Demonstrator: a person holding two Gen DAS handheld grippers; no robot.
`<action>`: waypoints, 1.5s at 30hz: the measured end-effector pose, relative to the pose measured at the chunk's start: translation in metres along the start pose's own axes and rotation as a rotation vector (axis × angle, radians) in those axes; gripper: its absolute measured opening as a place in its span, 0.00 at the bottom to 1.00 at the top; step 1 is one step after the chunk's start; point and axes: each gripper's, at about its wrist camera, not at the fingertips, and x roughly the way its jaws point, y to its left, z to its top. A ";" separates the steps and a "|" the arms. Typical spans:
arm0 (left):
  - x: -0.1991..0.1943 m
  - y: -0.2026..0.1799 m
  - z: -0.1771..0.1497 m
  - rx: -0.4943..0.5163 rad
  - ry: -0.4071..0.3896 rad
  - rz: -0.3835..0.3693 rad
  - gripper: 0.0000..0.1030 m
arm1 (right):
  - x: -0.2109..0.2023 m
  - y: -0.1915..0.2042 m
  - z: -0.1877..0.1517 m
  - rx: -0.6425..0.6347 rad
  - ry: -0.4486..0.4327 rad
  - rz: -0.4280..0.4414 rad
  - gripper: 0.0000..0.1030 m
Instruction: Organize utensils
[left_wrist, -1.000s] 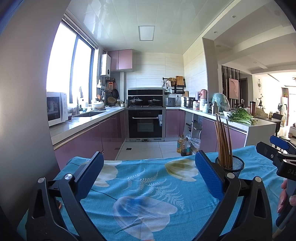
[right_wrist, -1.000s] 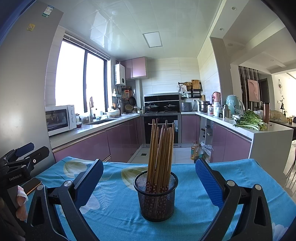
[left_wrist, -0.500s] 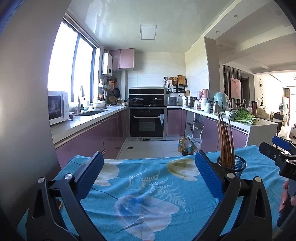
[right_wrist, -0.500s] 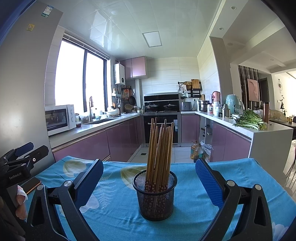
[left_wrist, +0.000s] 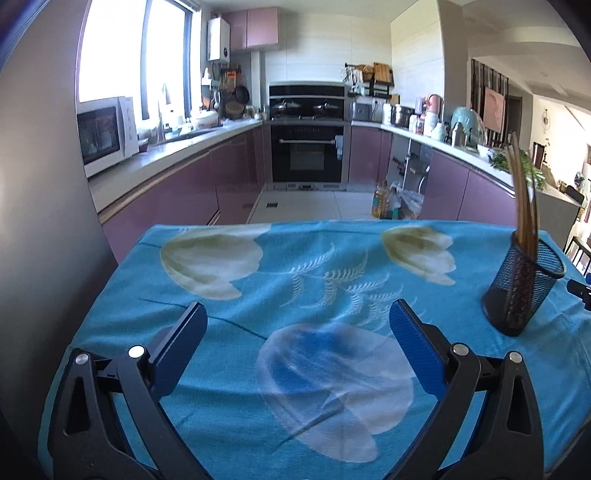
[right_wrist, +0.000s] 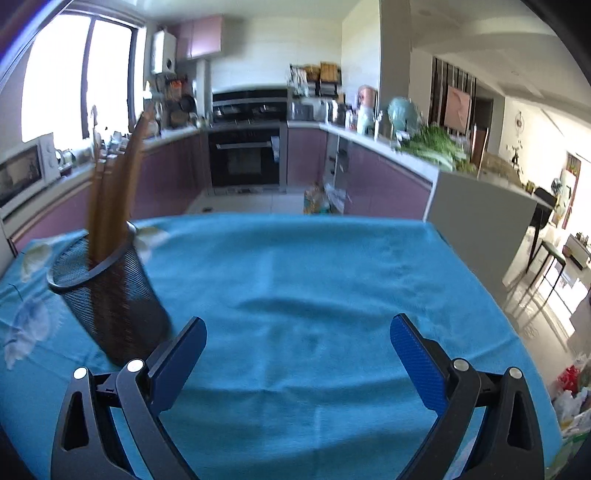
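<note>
A: Chopsticks (left_wrist: 523, 206) stand in mesh holder (left_wrist: 522, 286), far right on blue tablecloth (left_wrist: 295, 280).
B: Left gripper (left_wrist: 297, 325), right gripper (right_wrist: 297, 338): both spread wide, empty.

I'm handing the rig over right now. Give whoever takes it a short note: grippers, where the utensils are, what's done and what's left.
Left hand-held gripper: open, empty, above the blue floral tablecloth.
Right hand-held gripper: open, empty, over bare cloth.
Chopsticks: bundled upright in the black mesh holder, which stands on the cloth between the two grippers.
Done: every utensil in view is in the holder; none loose on the cloth.
Left: nothing visible to collect; the views are blurred, so check.
</note>
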 end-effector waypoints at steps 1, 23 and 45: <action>0.010 0.006 0.000 -0.009 0.035 -0.001 0.94 | 0.010 -0.007 0.001 0.010 0.039 -0.007 0.94; 0.103 0.056 -0.019 -0.023 0.342 0.072 0.95 | 0.062 -0.038 0.007 0.027 0.223 0.006 0.95; 0.103 0.053 -0.019 -0.025 0.342 0.072 0.95 | 0.062 -0.039 0.008 0.027 0.223 0.007 0.95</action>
